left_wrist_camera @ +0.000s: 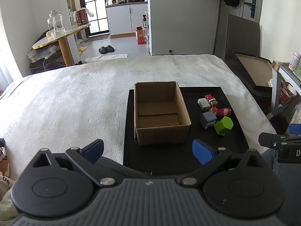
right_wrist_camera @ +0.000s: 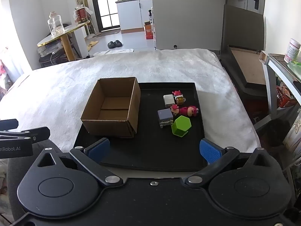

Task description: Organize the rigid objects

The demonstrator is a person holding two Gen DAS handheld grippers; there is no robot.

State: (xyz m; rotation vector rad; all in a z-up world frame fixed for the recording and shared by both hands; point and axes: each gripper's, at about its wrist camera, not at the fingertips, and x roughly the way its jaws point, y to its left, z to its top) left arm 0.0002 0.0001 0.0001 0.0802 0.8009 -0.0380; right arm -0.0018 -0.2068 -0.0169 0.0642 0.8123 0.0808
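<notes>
Left gripper (left_wrist_camera: 148,151): I hold it low at the near edge of the tray (left_wrist_camera: 161,160), fingers spread wide, nothing between them.
Right gripper (right_wrist_camera: 153,150): also at the tray's near edge, fingers spread, empty.
Box (right_wrist_camera: 112,111): on the tray's left half, open and empty as far as I see.
Green block (right_wrist_camera: 181,126): nearest toy, on the tray right of the box.
Grey cube (right_wrist_camera: 165,117): just left of the green block, touching or nearly so.
Red figure (right_wrist_camera: 185,110): lying behind those two.
White block (right_wrist_camera: 168,100): further back, beside a small red-capped figure (right_wrist_camera: 178,96).
Progress: I judge nothing is sorted yet; all five pieces remain outside the box.
Next: probably the green block, by my right gripper.
</notes>
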